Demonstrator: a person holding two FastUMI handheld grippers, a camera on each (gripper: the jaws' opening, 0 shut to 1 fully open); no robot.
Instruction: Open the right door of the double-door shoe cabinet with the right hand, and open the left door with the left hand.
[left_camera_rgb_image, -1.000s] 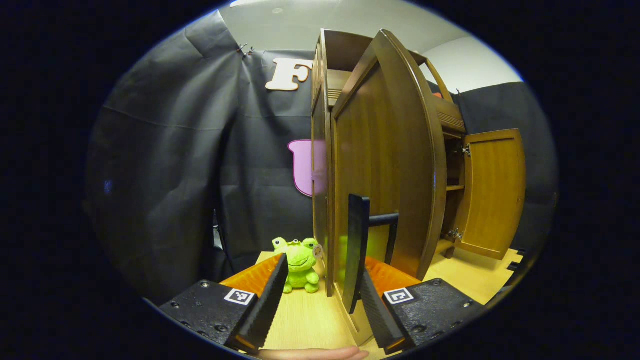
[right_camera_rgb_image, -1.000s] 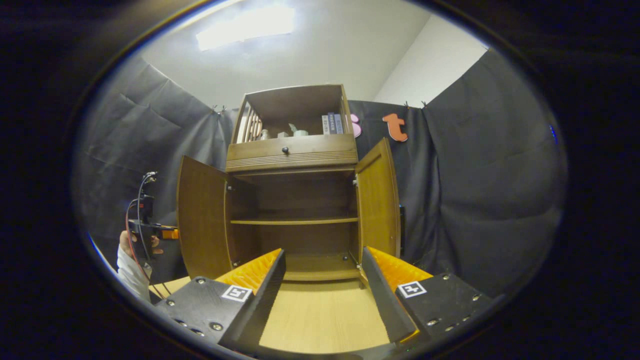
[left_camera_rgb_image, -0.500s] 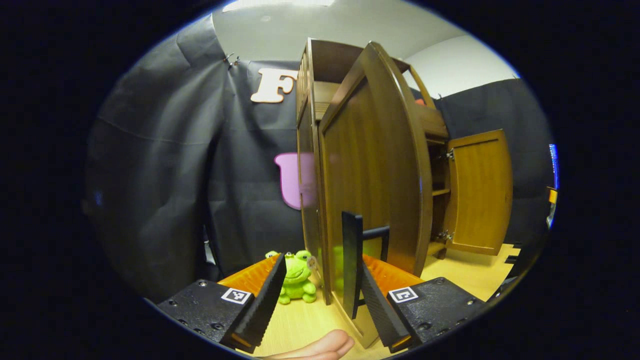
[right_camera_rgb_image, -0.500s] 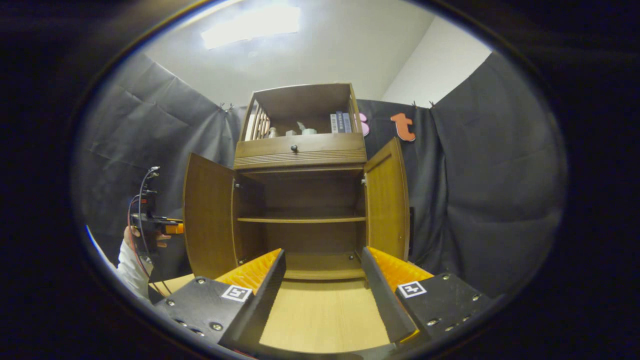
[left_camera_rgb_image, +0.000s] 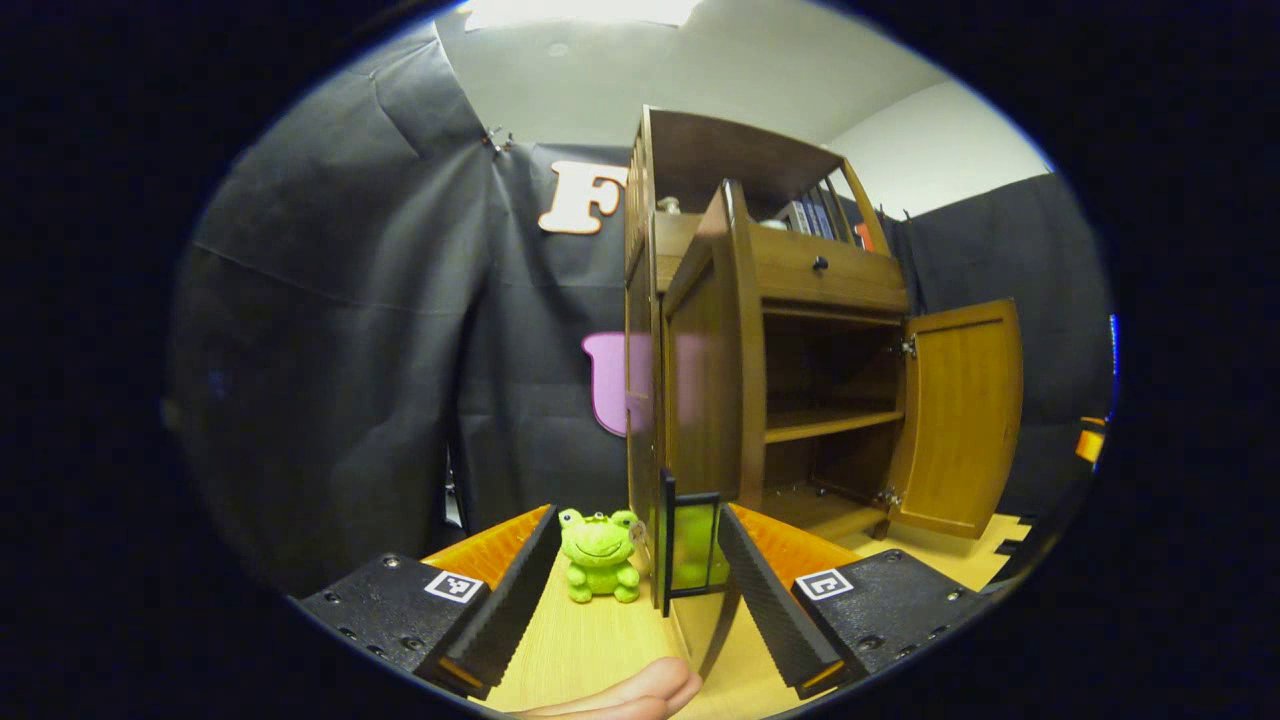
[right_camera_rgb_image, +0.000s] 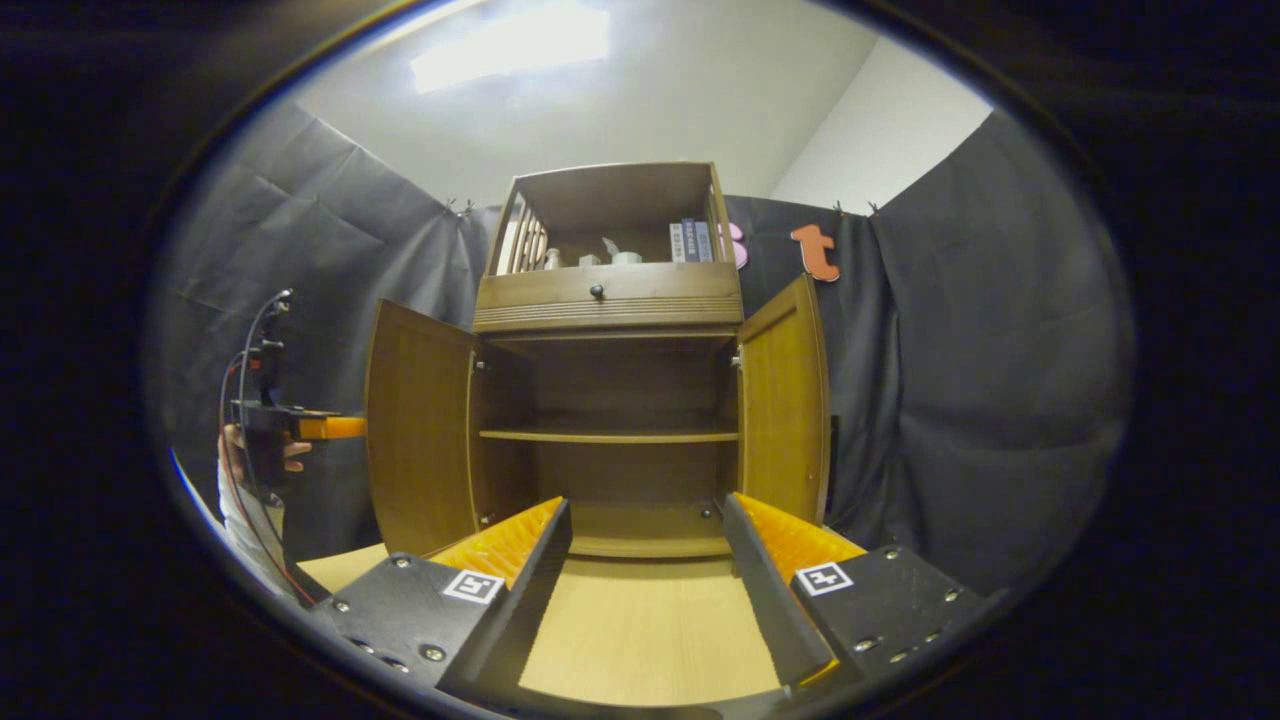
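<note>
Left gripper (left_camera_rgb_image: 630, 590) spread wide and empty, left door (left_camera_rgb_image: 712, 380) just beyond, upright, edge-on and swung outward, right gripper (right_camera_rgb_image: 645, 590) likewise released, facing shoe cabinet (right_camera_rgb_image: 610, 300), right door (right_camera_rgb_image: 785, 400) upright and open, frog plush (left_camera_rgb_image: 598, 555) beside cabinet.

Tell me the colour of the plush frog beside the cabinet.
Bright green. The plush frog shows best in the left gripper view, standing by the cabinet.

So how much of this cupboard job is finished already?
Nearly all. The right door and left door both stand wide open, showing bare shelves. Neither door is being held: the left tongs and right tongs are open and empty. Nothing obvious is left.
</note>
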